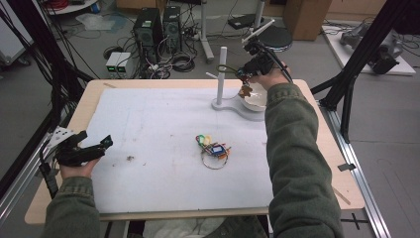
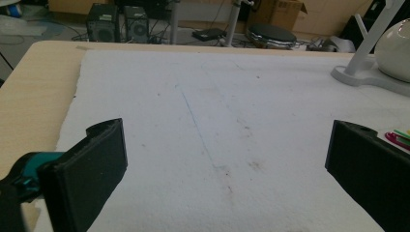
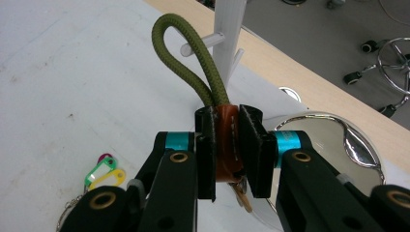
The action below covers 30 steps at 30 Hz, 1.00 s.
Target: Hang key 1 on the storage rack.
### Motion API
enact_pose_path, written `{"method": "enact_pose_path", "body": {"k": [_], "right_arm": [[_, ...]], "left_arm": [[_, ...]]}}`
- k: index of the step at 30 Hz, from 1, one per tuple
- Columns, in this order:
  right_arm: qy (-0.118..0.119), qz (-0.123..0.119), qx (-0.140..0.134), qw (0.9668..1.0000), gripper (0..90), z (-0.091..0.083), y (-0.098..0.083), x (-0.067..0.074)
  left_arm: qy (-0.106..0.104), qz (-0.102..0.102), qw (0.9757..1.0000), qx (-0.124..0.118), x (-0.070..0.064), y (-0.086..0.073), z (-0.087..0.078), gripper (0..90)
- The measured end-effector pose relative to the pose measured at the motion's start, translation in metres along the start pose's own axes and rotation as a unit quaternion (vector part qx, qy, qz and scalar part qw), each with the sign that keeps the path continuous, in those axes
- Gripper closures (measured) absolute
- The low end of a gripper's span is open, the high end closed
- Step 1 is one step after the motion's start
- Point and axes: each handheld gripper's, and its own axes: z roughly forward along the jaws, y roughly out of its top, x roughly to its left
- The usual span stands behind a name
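Olive cord loop (image 3: 193, 58) of the keychain, clamped at its brown leather tab (image 3: 226, 145) by the right gripper (image 3: 227, 150), sits beside the white peg stand (image 3: 231, 29). Advise levelling the loop over a peg (image 3: 203, 42) before release. Left gripper (image 2: 222, 159) idles wide open.

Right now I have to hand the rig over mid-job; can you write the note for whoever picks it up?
Right hand-held gripper: shut on the orange leather tab of the key fob with the olive-green cord loop, held up close to the white peg stand at the far side of the table.
Left hand-held gripper: open, holding nothing, at the near left edge of the white mat.
Bunch of keys with coloured plastic tags on a wire ring: lying mid-mat, untouched.
Done: fob picked up and brought to the stand.
Left: the loop is not yet over a peg; probably hook it, release, then fetch the tagged bunch.
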Motion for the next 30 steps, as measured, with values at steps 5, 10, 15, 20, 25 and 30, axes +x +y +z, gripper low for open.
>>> {"method": "enact_pose_path", "body": {"k": [5,10,15,20,25,30], "right_arm": [[-0.004,0.003,0.006,1.0000,77.6,0.008,0.002,0.000],[-0.011,0.004,0.008,0.9999,77.6,0.016,0.004,0.000],[-0.018,0.008,0.013,0.9997,77.6,0.024,0.006,-0.001],[-0.019,0.023,0.011,0.9995,77.7,0.029,0.007,-0.001],[-0.009,0.031,0.023,0.9992,72.9,0.032,0.006,0.000],[-0.008,0.008,0.035,0.9993,46.2,0.024,0.001,0.005]], "left_arm": [[0.000,0.000,1.0000,0.000,0.000,0.000,0.000,1.7],[-0.001,0.002,1.0000,0.002,0.000,0.000,0.001,1.7],[-0.002,0.001,1.0000,0.002,0.001,0.000,0.001,1.7],[-0.003,0.002,1.0000,0.004,0.000,0.000,0.001,1.7],[-0.002,0.000,1.0000,0.001,0.001,0.000,0.001,1.7],[-0.002,-0.001,1.0000,0.000,0.001,0.000,0.001,1.7]]}}
